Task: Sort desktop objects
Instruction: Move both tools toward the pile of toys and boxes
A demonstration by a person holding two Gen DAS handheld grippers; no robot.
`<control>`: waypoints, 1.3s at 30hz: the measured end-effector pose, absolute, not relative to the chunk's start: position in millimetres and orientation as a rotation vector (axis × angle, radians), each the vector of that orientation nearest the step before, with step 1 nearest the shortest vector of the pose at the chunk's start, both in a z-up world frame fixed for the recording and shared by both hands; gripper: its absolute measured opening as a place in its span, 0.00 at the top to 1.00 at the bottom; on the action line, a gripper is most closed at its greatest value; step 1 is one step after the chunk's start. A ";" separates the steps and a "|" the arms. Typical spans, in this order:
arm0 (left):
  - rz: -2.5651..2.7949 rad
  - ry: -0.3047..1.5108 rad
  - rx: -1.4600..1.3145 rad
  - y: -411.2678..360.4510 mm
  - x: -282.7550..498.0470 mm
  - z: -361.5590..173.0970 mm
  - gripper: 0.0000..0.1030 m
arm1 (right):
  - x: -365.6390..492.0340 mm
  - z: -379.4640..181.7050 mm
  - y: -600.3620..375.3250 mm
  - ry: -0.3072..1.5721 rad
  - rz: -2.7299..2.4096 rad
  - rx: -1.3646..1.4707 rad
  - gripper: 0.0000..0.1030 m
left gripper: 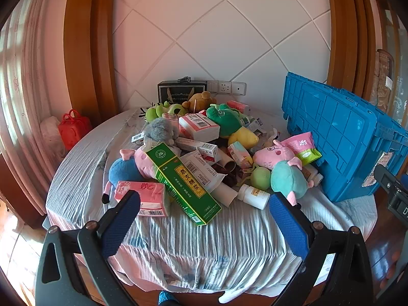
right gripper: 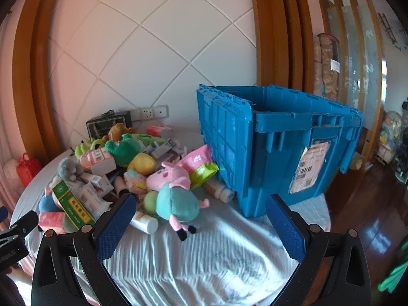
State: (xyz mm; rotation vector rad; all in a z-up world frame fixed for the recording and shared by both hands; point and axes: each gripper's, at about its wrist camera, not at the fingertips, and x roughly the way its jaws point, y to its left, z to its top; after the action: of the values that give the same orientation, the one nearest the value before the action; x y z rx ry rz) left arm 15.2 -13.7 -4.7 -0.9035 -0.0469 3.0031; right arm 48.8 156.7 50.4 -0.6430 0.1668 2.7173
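Observation:
A heap of plush toys and medicine boxes covers the round table. A long green box (left gripper: 182, 181) (right gripper: 72, 207) lies at its front, beside a pink tissue pack (left gripper: 144, 197). A pink pig plush in a teal dress (left gripper: 283, 169) (right gripper: 176, 193) lies near a white pill bottle (left gripper: 253, 196) (right gripper: 145, 223). A blue crate (left gripper: 341, 137) (right gripper: 285, 148) stands at the right, its lid hanging open. My left gripper (left gripper: 204, 205) hovers open in front of the heap, nothing between its fingers. My right gripper (right gripper: 201, 209) is open too, short of the pig plush and the crate.
A striped cloth (left gripper: 216, 242) drapes over the table's front edge. A red case (left gripper: 74, 127) sits off the table at the left. A black box (left gripper: 181, 91) and wall sockets (left gripper: 227, 88) stand at the back. Wooden floor lies to the right.

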 end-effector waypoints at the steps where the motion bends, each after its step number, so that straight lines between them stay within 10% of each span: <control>1: 3.005 -0.046 -0.904 -13.7 15.6 -4.6 0.00 | 48.7 50.4 156.6 0.167 2.718 -0.644 0.00; 39: 3.034 -0.099 -0.968 -35.6 8.0 -11.7 0.00 | 27.6 41.0 152.3 0.158 2.724 -0.716 0.00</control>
State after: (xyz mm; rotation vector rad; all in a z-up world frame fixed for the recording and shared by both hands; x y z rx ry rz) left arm 8.0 -35.6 -11.7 -0.9675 -0.0995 3.0336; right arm 27.6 152.3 41.0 -0.7161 0.1578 2.7244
